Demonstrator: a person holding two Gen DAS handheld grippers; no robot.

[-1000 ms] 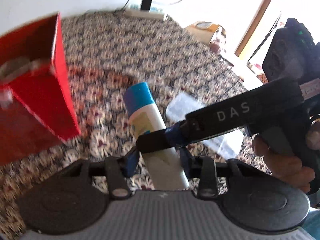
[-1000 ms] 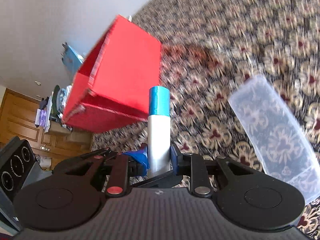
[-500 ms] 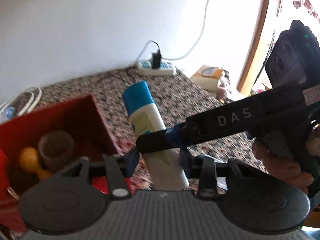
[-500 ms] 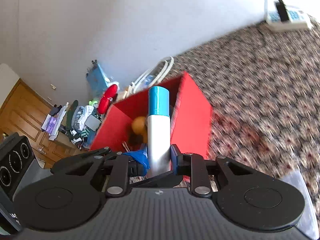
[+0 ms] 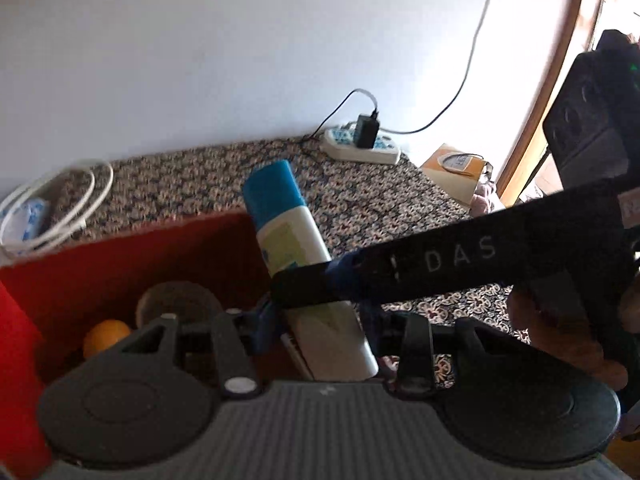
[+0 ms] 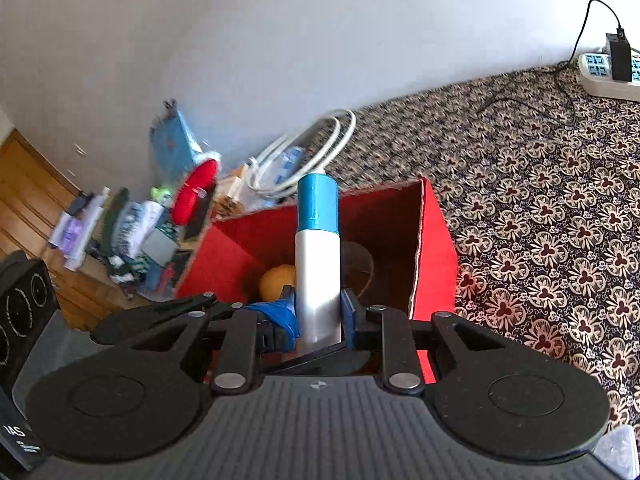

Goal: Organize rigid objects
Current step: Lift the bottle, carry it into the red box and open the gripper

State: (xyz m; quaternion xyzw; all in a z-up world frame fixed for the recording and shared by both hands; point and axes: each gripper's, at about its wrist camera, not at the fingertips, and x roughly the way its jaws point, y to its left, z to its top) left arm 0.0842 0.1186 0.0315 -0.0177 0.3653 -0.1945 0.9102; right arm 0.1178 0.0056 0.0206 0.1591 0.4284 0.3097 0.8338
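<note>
White plastic tube [image 6: 318, 276] with one blue cap, smooth and roughly cylindrical, pinched by both hand-held grippers at once. Left hand-held gripper [image 5: 318, 322] clamped across the lower body, jaws partly open around it. Right hand-held gripper [image 6: 318, 316] nearly closed, squeezing the flattened tail end. Tube angled up, right over one red cardboard box [image 6: 434, 248] with its top open. Inside the box: one orange ball-ish thing [image 6: 278, 278] and one brown round cup [image 5: 176, 304], maybe a bowl, too blurry to call. Box sitting on floral patterned carpet [image 6: 560, 240]. One white power strip [image 5: 360, 146] with a black charger plugged in, over by the plain white wall. One loose coil of white cable [image 6: 304, 152] behind the box.
</note>
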